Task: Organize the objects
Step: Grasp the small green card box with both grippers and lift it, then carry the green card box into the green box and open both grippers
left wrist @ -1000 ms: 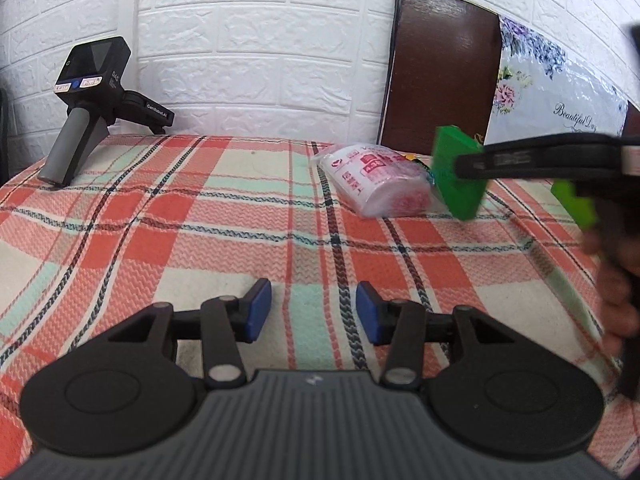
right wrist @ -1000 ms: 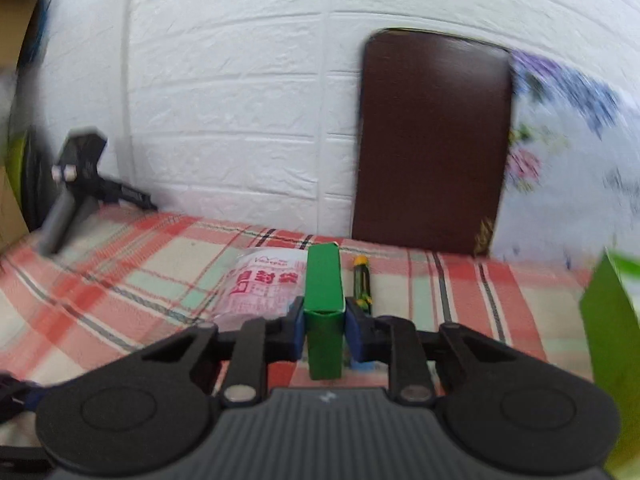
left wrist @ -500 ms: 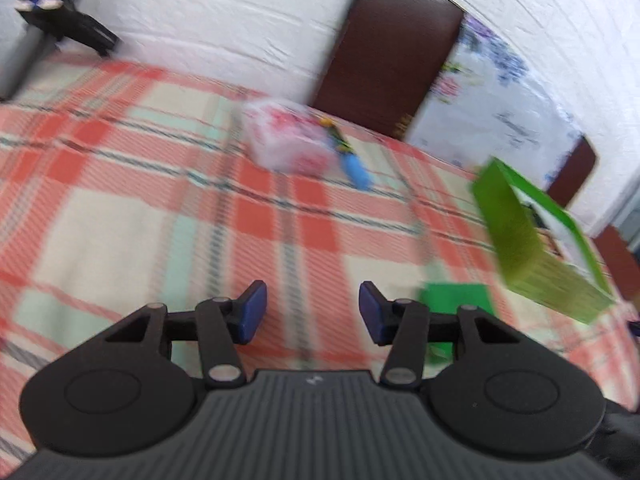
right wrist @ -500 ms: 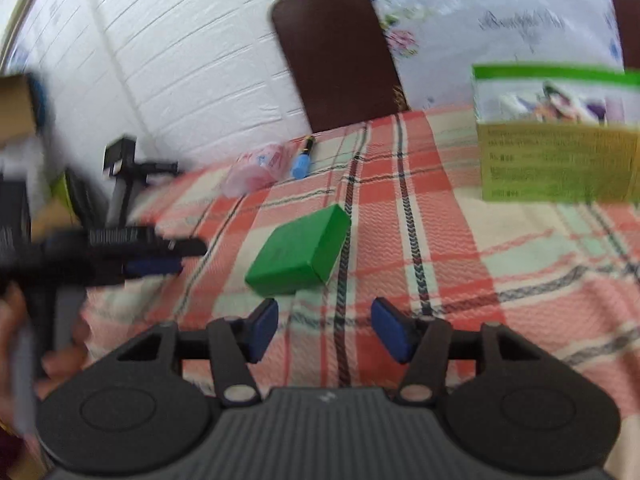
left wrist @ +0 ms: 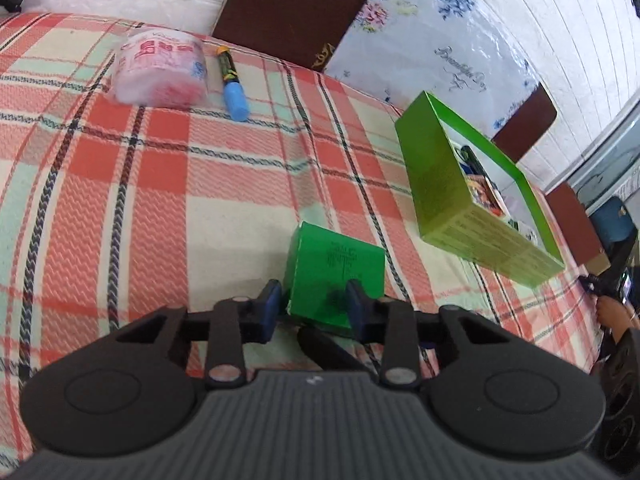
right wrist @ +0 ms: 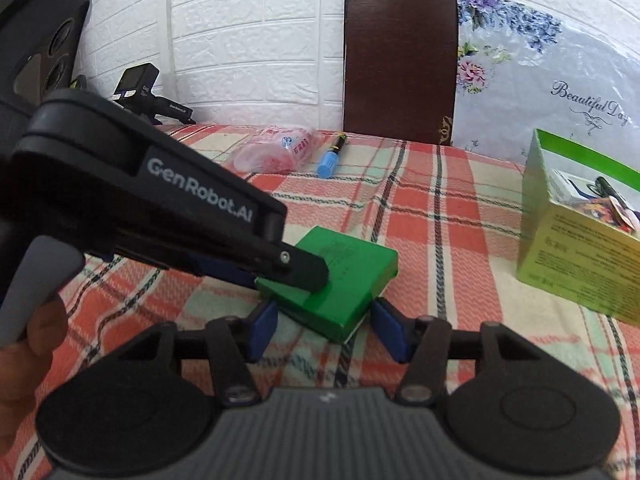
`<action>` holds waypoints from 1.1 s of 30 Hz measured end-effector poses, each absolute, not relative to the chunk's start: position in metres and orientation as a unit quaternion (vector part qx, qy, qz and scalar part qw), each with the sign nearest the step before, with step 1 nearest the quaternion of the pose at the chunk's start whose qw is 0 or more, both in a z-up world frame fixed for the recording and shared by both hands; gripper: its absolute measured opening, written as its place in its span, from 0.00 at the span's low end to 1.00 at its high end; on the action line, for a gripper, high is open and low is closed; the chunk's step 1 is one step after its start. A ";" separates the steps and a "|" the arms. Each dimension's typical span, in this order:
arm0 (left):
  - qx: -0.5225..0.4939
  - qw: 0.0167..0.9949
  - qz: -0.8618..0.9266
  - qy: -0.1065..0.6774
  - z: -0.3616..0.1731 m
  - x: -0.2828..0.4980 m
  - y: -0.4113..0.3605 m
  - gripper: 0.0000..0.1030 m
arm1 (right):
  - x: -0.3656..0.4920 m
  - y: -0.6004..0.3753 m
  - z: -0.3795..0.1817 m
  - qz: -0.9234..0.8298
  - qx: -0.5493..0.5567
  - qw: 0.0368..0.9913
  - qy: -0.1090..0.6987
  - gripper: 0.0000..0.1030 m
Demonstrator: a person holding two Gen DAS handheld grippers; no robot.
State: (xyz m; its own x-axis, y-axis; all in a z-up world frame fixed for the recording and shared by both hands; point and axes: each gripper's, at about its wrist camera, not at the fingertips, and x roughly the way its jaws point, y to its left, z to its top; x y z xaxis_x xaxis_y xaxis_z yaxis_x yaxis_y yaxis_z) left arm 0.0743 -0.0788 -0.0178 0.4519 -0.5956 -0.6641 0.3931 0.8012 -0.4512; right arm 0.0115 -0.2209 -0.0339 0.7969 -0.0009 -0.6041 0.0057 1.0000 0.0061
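A flat green box (left wrist: 336,276) (right wrist: 344,276) lies on the plaid tablecloth. My left gripper (left wrist: 314,310) is closed on its near end, with one blue pad on each side; it also shows from the side in the right wrist view (right wrist: 296,268). My right gripper (right wrist: 326,328) is open, its blue pads apart just in front of the box's near corner. A lime-green open carton (left wrist: 452,184) (right wrist: 576,256) with several items inside stands to the right.
A pink plastic-wrapped roll (left wrist: 160,68) (right wrist: 276,148) and a blue-capped marker (left wrist: 232,84) (right wrist: 330,156) lie at the back. A spare black gripper (right wrist: 148,96) stands back left. Brown chair backs (right wrist: 400,60) and a floral bag (right wrist: 540,80) stand behind the table.
My right gripper put the green box down on the cloth and opened. My left gripper swung right and closed on the box.
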 end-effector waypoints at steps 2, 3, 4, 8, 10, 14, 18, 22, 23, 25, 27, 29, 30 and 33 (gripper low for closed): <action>-0.108 0.840 -0.305 0.436 -0.017 0.065 -0.088 0.36 | -0.001 -0.225 -0.034 -0.012 0.003 0.948 0.319 0.50; -0.103 0.837 -0.312 0.437 -0.017 0.060 -0.095 0.36 | -0.010 -0.228 -0.033 -0.018 0.003 0.947 0.319 0.50; -0.096 0.835 -0.321 0.437 -0.017 0.054 -0.101 0.36 | -0.018 -0.232 -0.033 -0.026 0.003 0.947 0.320 0.50; -0.066 0.819 -0.366 0.438 -0.021 0.025 -0.132 0.36 | -0.058 -0.254 -0.032 -0.063 0.019 0.944 0.323 0.50; -0.049 0.811 -0.389 0.434 -0.023 0.013 -0.150 0.36 | -0.078 -0.266 -0.034 -0.085 0.028 0.944 0.318 0.50; -0.024 0.802 -0.422 0.422 -0.015 0.004 -0.188 0.36 | -0.101 -0.284 -0.030 -0.136 0.029 0.946 0.292 0.50; -0.009 0.804 -0.452 0.387 0.015 0.018 -0.234 0.36 | -0.099 -0.319 -0.010 -0.182 0.031 0.952 0.244 0.50; 0.003 0.810 -0.476 0.341 0.043 0.037 -0.288 0.37 | -0.079 -0.364 0.013 -0.224 0.011 0.954 0.199 0.50; 0.003 0.811 -0.478 0.338 0.047 0.042 -0.300 0.37 | -0.073 -0.374 0.016 -0.232 0.009 0.953 0.193 0.50; 0.007 0.811 -0.482 0.330 0.051 0.052 -0.323 0.37 | -0.060 -0.396 0.019 -0.251 0.005 0.950 0.186 0.51; 0.017 0.813 -0.484 0.325 0.050 0.061 -0.345 0.37 | -0.049 -0.415 0.018 -0.264 0.010 0.946 0.186 0.51; 0.028 0.814 -0.483 0.322 0.047 0.068 -0.363 0.37 | -0.039 -0.432 0.013 -0.276 0.016 0.942 0.190 0.50; 0.035 0.815 -0.480 0.322 0.045 0.070 -0.371 0.38 | -0.034 -0.440 0.009 -0.283 0.017 0.939 0.195 0.50; 0.068 0.830 -0.445 0.329 0.036 0.074 -0.385 0.39 | -0.020 -0.458 -0.002 -0.309 0.014 0.927 0.212 0.51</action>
State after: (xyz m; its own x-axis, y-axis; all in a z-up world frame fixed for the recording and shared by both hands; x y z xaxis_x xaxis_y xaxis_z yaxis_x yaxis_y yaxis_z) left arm 0.0739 -0.3850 0.0362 0.3878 -0.6941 -0.6065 0.7837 0.5946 -0.1794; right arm -0.0202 -0.4583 -0.0022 0.7189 -0.5677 -0.4012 0.5796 0.8081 -0.1050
